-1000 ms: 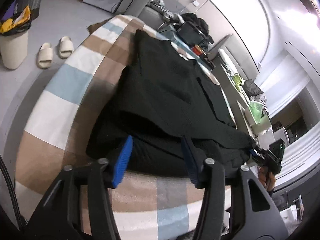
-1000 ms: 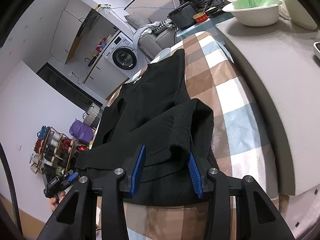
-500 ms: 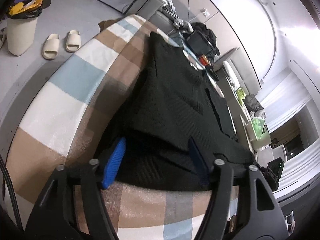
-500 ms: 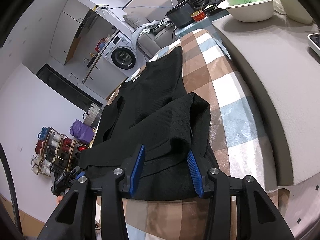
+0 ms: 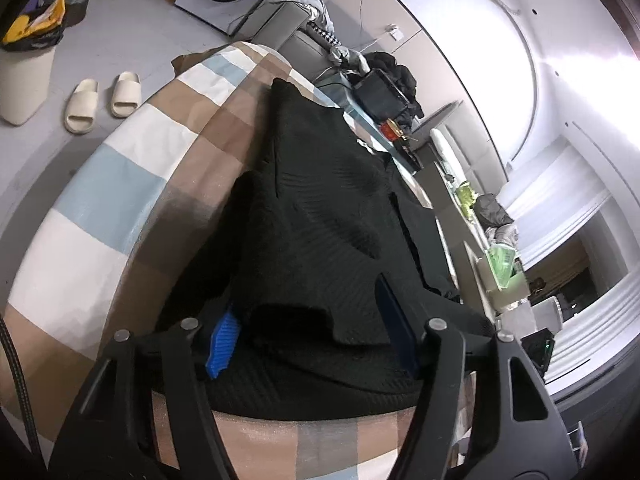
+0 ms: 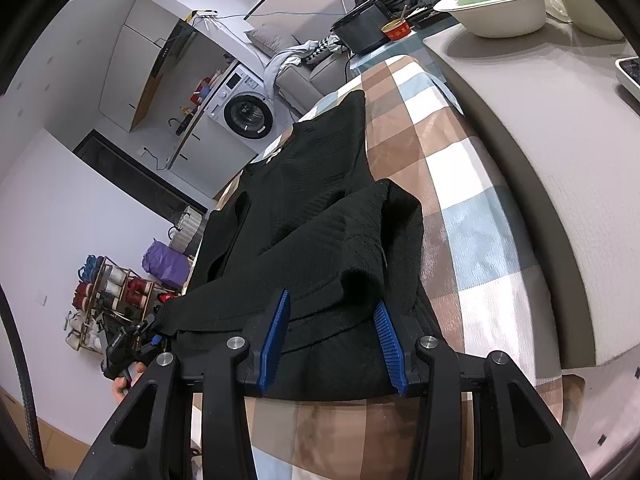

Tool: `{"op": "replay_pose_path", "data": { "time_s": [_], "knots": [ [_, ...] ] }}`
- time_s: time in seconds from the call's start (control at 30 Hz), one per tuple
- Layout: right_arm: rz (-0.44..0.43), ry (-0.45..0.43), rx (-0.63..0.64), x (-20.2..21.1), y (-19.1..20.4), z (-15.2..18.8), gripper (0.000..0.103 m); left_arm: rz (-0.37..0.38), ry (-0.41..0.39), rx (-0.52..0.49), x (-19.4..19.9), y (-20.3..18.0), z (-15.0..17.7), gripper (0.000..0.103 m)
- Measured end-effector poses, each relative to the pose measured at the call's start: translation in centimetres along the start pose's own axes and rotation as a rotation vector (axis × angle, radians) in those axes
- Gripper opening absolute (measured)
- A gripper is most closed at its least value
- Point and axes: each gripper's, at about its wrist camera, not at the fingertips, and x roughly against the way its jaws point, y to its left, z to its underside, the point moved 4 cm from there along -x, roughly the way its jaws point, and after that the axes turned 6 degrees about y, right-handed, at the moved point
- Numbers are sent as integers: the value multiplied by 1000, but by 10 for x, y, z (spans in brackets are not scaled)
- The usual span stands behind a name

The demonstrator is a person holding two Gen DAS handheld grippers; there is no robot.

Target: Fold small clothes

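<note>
**Bottom hem coming up: keep both corners level**

A black knit sweater (image 5: 320,208) is lying down the middle of both wrist views on a checked blanket (image 5: 120,184), neckline toward the upper part of each frame and hem at the bottom, right by the grippers.

The left gripper (image 5: 312,336) is sitting at the lower centre of its view with its blue pads standing well apart. Its jaws have just been opening, then easing in a little; a fold of the hem is lying between them, but the pads are not visibly pressing on it, so I am reading this gripper as open around the cloth. The right gripper (image 6: 332,340), at the lower centre of its own view, is straddling a raised bunch of the hem. Its pads are flanking the fabric, yet whether they are truly pinching it I cannot tell.

In the lower left of the right view, the left gripper (image 6: 132,344) and the hand on it are showing small, at the far end of a lifted strip of hem.

The step in hand is likely the bottom-up fold. To do it well:

- The left jaws are needing a firm bite on both knit layers before any lift.
- Both corners should be rising together, keeping the hem edge straight between them.
- The hem should be carried toward the neckline in the upper frame, laid down flat.
- The thick knit is likely to slump, so slack in the middle is worth watching.
</note>
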Motion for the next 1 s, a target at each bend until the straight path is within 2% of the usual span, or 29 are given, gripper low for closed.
{"op": "replay_pose_path", "data": {
  "time_s": [0.1,0.2,0.27,0.37,0.57,0.63,0.67,0.7,0.73,0.77,1.0],
  "knots": [
    [-8,-2,-3,-1,1,1,44,-22,13,29,-7,6,-3,58],
    [-16,1,-7,-1,1,2,44,-30,19,54,-14,13,-6,41],
    [-24,-3,-10,0,2,2,44,-22,17,75,-16,17,-7,21],
    [-24,-9,-23,-2,0,0,45,-20,-7,66,-12,19,-9,9],
    [-3,-13,-58,-16,-3,-8,46,-14,-51,33,1,10,-11,4],
    [9,-41,-74,-20,-4,-13,44,-12,-60,29,4,8,-12,3],
    [14,-50,-81,-22,-4,-15,36,-12,-64,30,5,8,-13,3],
    [19,-65,-88,-24,-5,-18,21,-11,-68,30,6,7,-13,3],
    [25,-84,-100,-25,-5,-21,16,-9,-71,28,7,6,-14,3],
    [30,-104,-110,-25,-6,-24,6,-7,-78,28,9,5,-14,3],
    [4,-197,-59,-1,15,-37,4,23,-134,8,31,-7,-24,2]
  ]
}}
